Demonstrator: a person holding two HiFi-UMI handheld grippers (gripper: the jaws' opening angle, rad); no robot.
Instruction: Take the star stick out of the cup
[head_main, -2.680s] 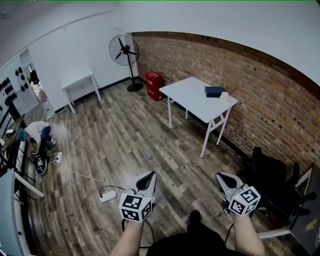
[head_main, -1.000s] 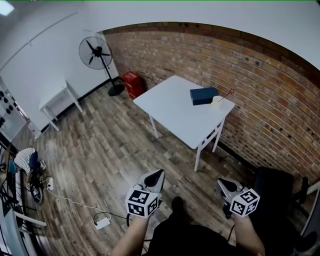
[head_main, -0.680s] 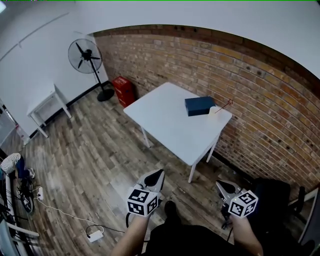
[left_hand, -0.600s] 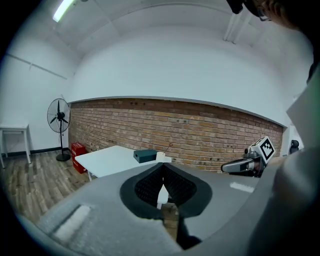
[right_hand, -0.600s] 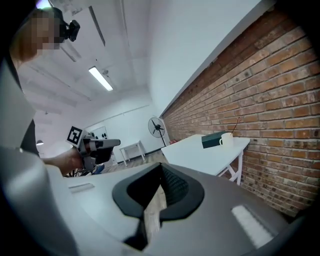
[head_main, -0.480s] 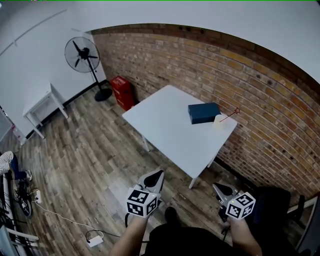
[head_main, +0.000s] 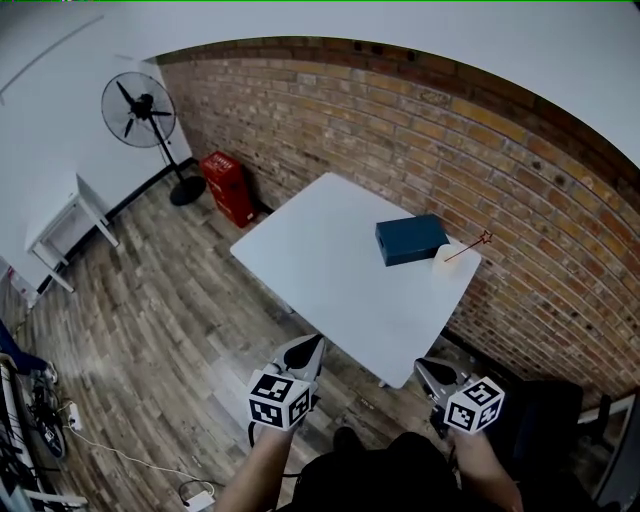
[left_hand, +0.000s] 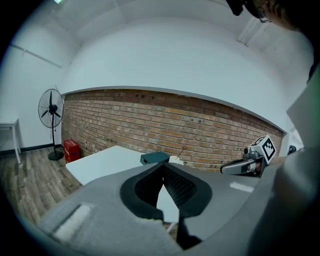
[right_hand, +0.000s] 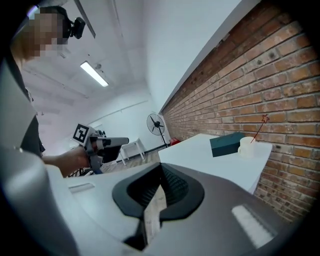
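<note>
A thin red star stick (head_main: 468, 249) leans out of a small white cup (head_main: 446, 261) at the far right corner of the white table (head_main: 330, 270), close to the brick wall. My left gripper (head_main: 311, 343) and right gripper (head_main: 422, 366) hang side by side short of the table's near edge, both shut and holding nothing. The left gripper view shows the cup (left_hand: 175, 160) and stick (left_hand: 183, 150) far beyond the shut left gripper (left_hand: 163, 166). In the right gripper view the cup (right_hand: 246, 146) and star stick (right_hand: 259, 128) stand far ahead of the right gripper (right_hand: 161, 167).
A dark blue box (head_main: 411, 240) lies on the table just left of the cup. A standing fan (head_main: 140, 105) and red crates (head_main: 225, 185) are by the wall at the left. A black office chair (head_main: 545, 415) stands at my right. Wooden floor (head_main: 150, 330) spreads to the left.
The table, box and cup have come nearer and grown larger in the head view. Both grippers have stayed shut, low in front of the body.
</note>
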